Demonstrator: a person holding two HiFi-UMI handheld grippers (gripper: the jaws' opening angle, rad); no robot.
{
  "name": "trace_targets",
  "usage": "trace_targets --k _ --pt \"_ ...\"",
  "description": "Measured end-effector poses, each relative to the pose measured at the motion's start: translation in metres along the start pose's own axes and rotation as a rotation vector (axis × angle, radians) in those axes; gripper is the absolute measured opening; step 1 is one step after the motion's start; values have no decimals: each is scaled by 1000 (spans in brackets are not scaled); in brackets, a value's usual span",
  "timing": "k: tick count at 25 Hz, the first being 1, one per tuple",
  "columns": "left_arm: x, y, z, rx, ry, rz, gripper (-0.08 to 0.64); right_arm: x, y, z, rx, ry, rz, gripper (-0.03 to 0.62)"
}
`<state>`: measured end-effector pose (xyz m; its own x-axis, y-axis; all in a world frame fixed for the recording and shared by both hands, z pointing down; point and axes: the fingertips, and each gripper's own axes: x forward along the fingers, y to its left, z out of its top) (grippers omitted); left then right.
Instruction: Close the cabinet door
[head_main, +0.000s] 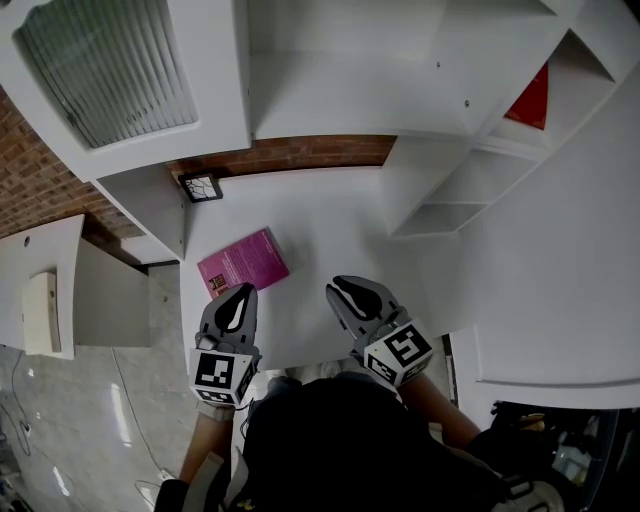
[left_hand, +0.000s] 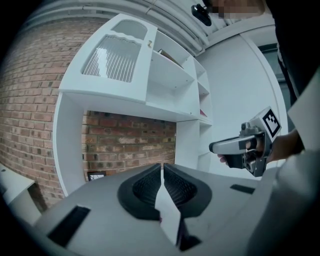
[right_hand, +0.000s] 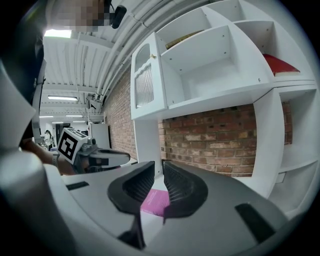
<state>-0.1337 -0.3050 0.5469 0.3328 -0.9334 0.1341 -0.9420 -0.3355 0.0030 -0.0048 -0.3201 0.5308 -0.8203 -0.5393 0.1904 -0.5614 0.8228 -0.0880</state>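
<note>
The white cabinet door (head_main: 105, 65) with a ribbed glass pane is on the upper left compartment of the shelf unit. It looks flush with the unit's front in the left gripper view (left_hand: 116, 57) and the right gripper view (right_hand: 145, 82). My left gripper (head_main: 238, 298) and right gripper (head_main: 350, 290) hover low over the white desk's (head_main: 330, 215) near edge, well below the door. Both have their jaws together with nothing between them. Each gripper shows in the other's view, the right gripper (left_hand: 220, 146) and the left gripper (right_hand: 122, 157).
A pink book (head_main: 243, 262) lies on the desk just ahead of the left gripper. A small framed picture (head_main: 200, 186) leans against the brick wall. Open shelves stand at the right, one holding a red item (head_main: 530, 100). A lower white side table (head_main: 40, 290) is at the left.
</note>
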Motion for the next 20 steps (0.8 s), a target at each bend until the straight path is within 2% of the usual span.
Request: trace_targets --k 7,20 --pt "0 3 14 10 -25 -4 11 3 7 4 -22 21 16 57" --pt "7 5 17 16 -37 -16 11 8 2 4 -16 -14 16 57"
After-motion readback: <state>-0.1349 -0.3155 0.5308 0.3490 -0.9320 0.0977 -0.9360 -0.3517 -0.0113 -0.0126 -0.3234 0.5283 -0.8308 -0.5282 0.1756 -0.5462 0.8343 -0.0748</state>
